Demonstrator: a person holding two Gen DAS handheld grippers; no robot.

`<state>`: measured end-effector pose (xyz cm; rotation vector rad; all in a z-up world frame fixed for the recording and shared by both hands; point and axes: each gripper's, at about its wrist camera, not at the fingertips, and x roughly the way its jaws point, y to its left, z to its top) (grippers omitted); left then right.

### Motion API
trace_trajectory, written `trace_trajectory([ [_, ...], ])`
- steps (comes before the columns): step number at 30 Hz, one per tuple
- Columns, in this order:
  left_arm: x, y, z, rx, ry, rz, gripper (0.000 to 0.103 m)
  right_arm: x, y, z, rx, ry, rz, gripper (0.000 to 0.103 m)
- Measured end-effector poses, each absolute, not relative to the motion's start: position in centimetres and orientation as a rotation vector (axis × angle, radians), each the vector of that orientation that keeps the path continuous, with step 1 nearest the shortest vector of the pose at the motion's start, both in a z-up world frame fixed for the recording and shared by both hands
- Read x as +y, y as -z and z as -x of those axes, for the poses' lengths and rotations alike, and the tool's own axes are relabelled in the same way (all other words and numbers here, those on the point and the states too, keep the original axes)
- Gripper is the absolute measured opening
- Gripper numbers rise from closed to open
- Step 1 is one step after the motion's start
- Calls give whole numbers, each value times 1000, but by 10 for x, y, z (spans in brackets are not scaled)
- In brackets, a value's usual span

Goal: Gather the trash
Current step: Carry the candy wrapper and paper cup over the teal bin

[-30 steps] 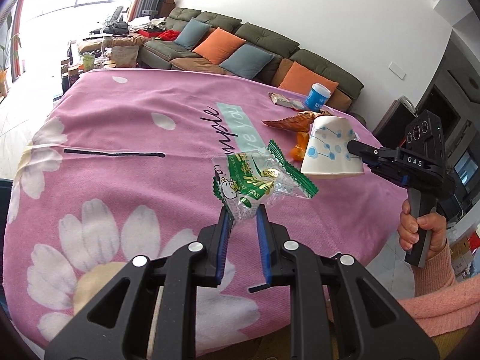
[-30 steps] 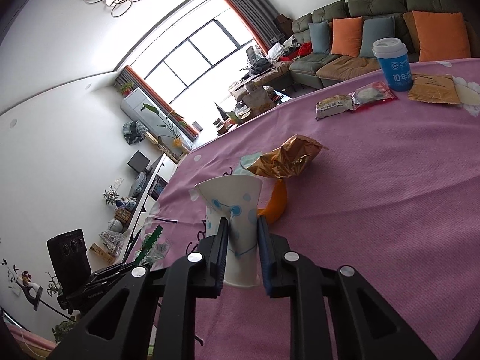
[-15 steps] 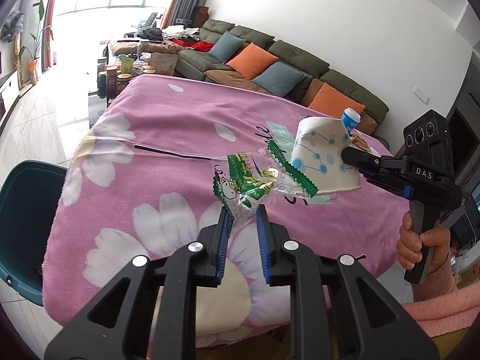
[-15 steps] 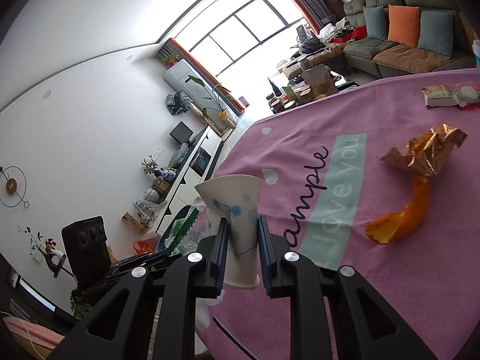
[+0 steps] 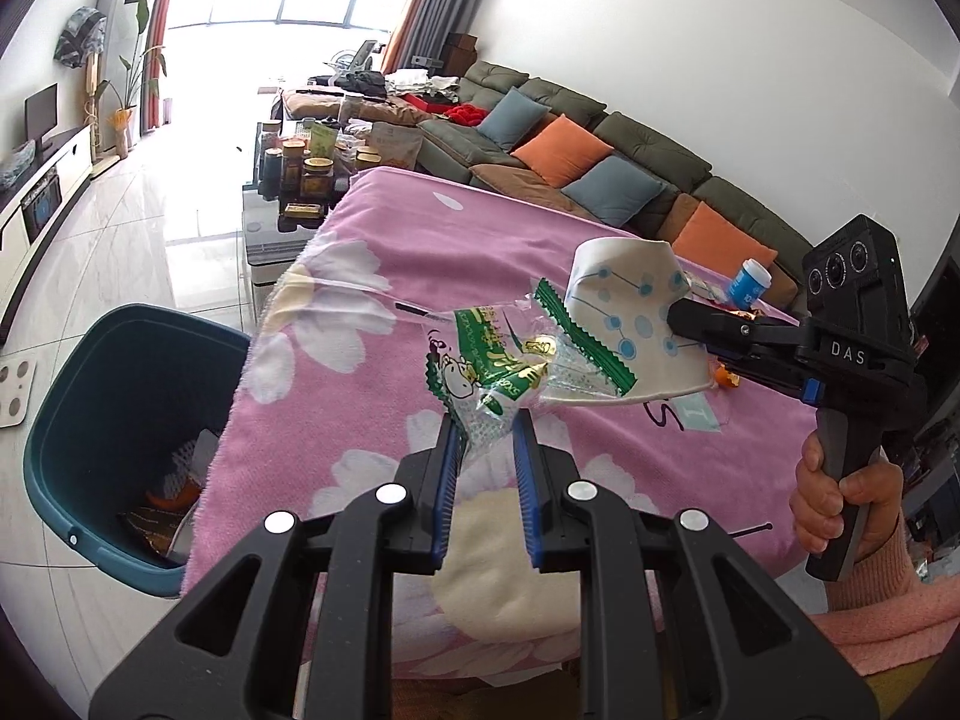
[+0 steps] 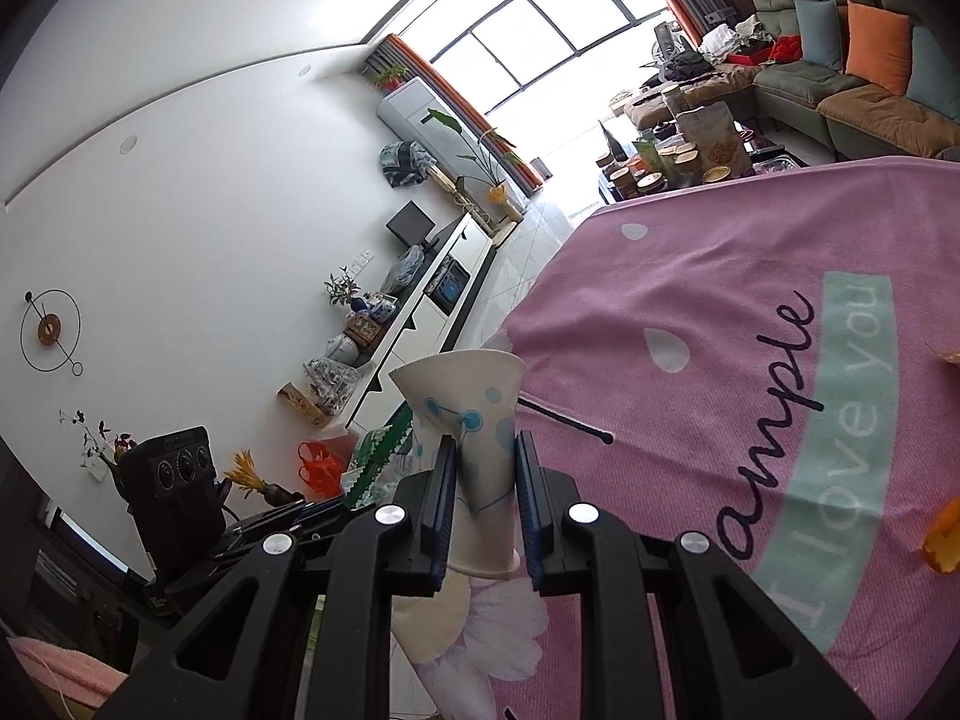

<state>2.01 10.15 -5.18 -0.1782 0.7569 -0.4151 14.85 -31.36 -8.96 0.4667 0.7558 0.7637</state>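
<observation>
The left gripper (image 5: 485,441) clenched a green wrapper (image 5: 504,366), the right gripper (image 6: 480,474) a crushed paper cup (image 6: 474,420), both above the pink tablecloth (image 5: 480,252); the teal bin (image 5: 90,420) stood beside its edge.

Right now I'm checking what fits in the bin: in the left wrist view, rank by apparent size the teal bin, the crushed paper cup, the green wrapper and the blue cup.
1. Teal bin
2. Crushed paper cup, green wrapper: too alike to rank
3. Blue cup, though far from the camera
</observation>
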Motion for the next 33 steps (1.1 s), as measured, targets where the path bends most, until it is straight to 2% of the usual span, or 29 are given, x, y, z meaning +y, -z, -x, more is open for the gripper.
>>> trace_trajectory([
  [33, 169, 47, -10, 731, 224, 235, 19, -222, 85, -175, 841, -922, -385, 18],
])
